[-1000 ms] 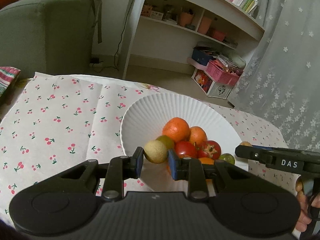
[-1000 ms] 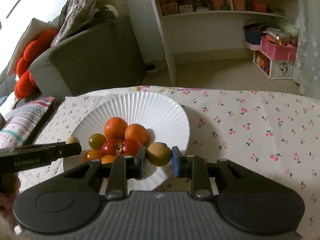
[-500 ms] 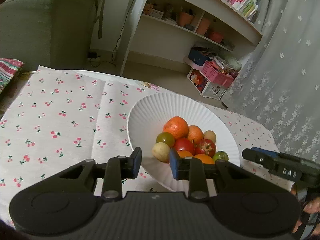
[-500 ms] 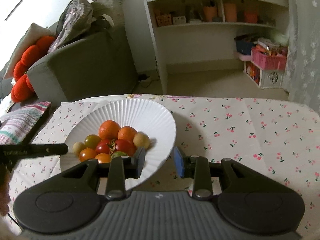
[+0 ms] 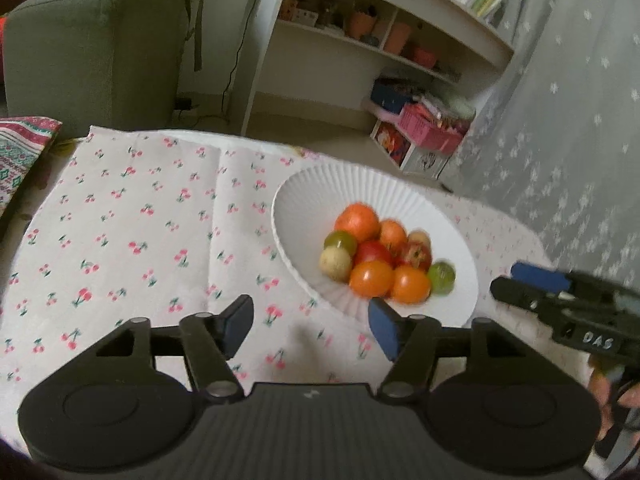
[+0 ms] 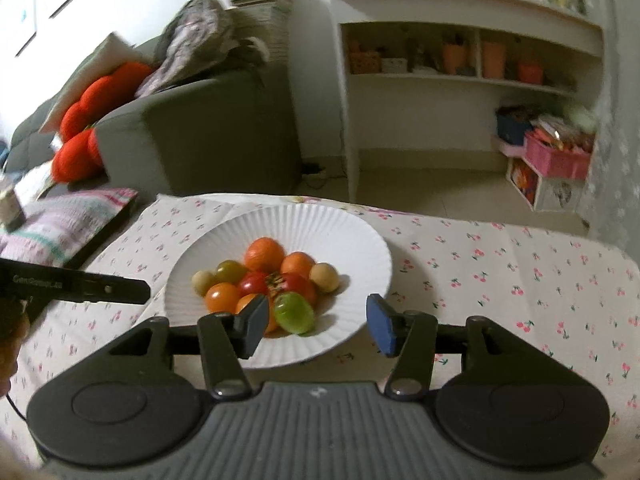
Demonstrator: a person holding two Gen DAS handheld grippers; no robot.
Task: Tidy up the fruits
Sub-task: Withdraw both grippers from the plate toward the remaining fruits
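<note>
Both the left gripper (image 5: 310,326) and right gripper (image 6: 318,320) have just been opening their jaws, nothing between them. The fruits (image 6: 266,282) lie piled in the white plate (image 6: 352,240), centre frame.

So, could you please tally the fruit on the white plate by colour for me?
Orange fruit: 4
Red fruit: 2
Green fruit: 2
Beige fruit: 2
Total: 10, all on the white plate
</note>
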